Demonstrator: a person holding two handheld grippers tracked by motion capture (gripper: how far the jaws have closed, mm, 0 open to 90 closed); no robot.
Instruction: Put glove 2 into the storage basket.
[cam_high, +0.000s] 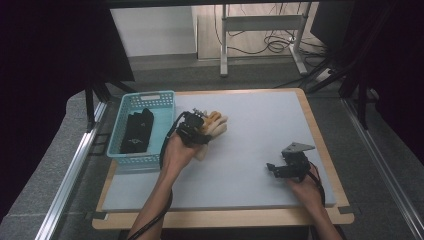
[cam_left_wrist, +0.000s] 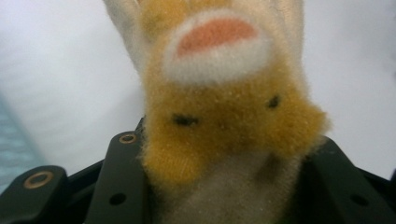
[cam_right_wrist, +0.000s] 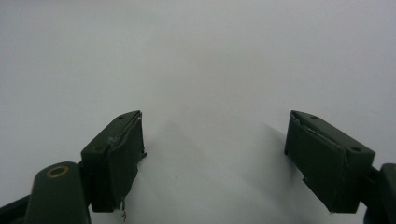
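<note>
A cream and orange plush toy (cam_high: 216, 126) hangs a little above the grey mat (cam_high: 260, 125), just right of the blue basket. My left gripper (cam_high: 199, 129) is shut on it. In the left gripper view the plush toy (cam_left_wrist: 224, 93) bulges out between the two black jaws of my left gripper (cam_left_wrist: 229, 191), its fur pinched at the sides. My right gripper (cam_high: 273, 169) rests low over the mat near the front right, pointing left. In the right gripper view my right gripper (cam_right_wrist: 215, 158) is open, with bare mat between its pads.
A light blue plastic basket (cam_high: 150, 96) stands at the table's left edge with a black folded item (cam_high: 136, 131) inside. The wooden table border (cam_high: 220, 217) frames the mat. Behind the table are a desk frame (cam_high: 262, 25) and cables on the floor.
</note>
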